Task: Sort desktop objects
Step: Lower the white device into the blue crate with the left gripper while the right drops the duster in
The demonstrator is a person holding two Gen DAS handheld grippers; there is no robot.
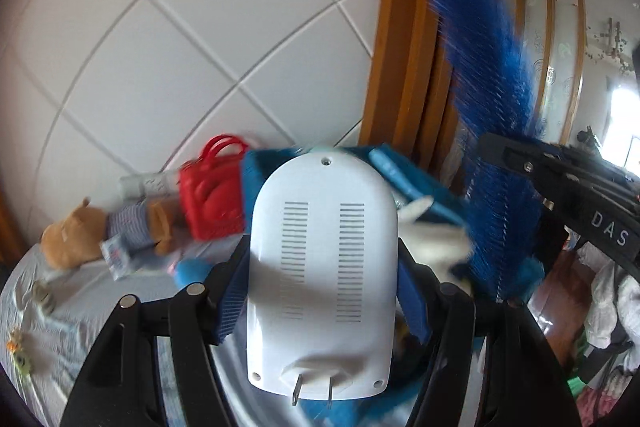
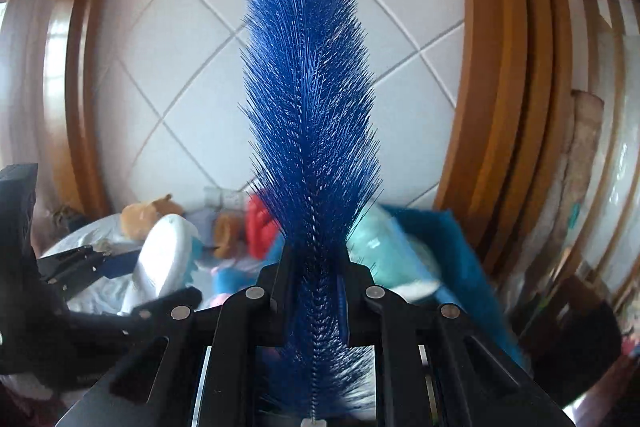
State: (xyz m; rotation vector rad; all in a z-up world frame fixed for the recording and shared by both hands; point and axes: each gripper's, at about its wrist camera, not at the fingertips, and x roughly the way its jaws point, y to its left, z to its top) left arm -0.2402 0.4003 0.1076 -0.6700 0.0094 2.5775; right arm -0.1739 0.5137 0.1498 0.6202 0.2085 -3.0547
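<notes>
My left gripper (image 1: 320, 267) is shut on a white plug-in device (image 1: 324, 267) with vent slots and two metal prongs at its near end; it is held above the table. It also shows in the right wrist view (image 2: 160, 259). My right gripper (image 2: 314, 259) is shut on a long blue bristle brush (image 2: 312, 99) that stands upright. The brush (image 1: 472, 39) and the right gripper (image 1: 560, 179) show at the right of the left wrist view.
On the white-covered table (image 1: 60, 307) lie a brown plush bear in a striped shirt (image 1: 92, 231), a red toy basket (image 1: 212, 195), a white tube (image 1: 148, 183) and blue and teal plush items (image 2: 400, 251). A tiled wall and wooden door frame (image 1: 400, 47) stand behind.
</notes>
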